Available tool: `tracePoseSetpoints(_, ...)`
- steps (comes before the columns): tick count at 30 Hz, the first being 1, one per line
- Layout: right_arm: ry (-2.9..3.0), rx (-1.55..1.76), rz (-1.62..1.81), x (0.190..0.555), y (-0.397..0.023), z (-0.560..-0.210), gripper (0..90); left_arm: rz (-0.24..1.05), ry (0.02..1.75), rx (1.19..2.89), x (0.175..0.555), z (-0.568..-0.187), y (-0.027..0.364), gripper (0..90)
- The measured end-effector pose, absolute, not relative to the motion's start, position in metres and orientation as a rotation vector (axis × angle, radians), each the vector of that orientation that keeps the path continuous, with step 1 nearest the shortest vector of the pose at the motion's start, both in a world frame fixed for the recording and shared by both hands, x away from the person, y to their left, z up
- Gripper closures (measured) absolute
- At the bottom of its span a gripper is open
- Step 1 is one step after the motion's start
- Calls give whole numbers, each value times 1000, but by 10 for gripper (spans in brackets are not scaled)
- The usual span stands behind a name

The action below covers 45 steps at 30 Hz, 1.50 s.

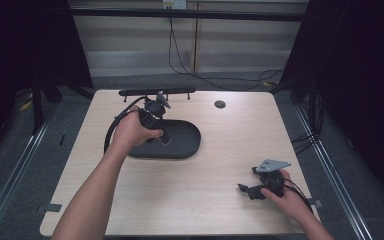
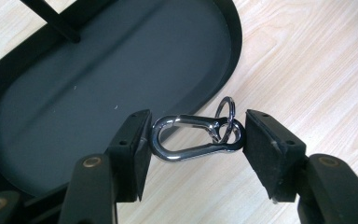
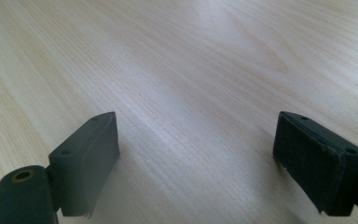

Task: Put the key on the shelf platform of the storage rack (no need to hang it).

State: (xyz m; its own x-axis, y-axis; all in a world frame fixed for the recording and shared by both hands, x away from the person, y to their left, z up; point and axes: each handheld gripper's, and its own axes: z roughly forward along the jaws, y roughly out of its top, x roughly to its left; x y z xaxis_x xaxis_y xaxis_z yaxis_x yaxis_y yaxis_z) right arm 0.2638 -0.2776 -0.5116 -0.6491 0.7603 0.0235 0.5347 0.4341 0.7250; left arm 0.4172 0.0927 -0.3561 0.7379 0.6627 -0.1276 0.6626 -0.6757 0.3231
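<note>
A shiny metal carabiner (image 2: 193,138) with small key rings (image 2: 227,122) on one end sits lengthwise between the pads of my left gripper (image 2: 196,144), which is shut on it. It hangs above the rim of the dark oval tray (image 2: 74,84), partly over the wooden table. In the high view my left gripper (image 1: 163,140) hovers over the tray (image 1: 185,142) at the table's middle left. My right gripper (image 1: 244,189) rests low near the front right of the table, and in its own view my right gripper (image 3: 196,158) stands open with nothing between its pads.
A long black bar (image 1: 157,91) lies along the table's far edge behind the tray. A small dark round hole (image 1: 220,104) sits at the far middle. Cables trail on the floor beyond the table. Bare wood (image 1: 190,190) stretches between my hands.
</note>
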Motion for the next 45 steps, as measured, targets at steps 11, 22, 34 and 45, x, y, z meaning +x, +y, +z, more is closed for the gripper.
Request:
tracePoseSetpoints(11,2384,1117,1039,264,-278,-512,138,3,1044,2595,424,-364,91,426)
tracePoseSetpoints(22,2385,1115,1039,264,-278,-512,138,2,1067,2583,430,-377,87,427)
tracePoseSetpoints(34,2384,1115,1039,264,-278,-512,139,6,1104,2560,438,-396,82,427)
tracePoseSetpoints(45,2384,1114,1039,264,-278,-512,138,26,1150,2550,441,-407,83,427)
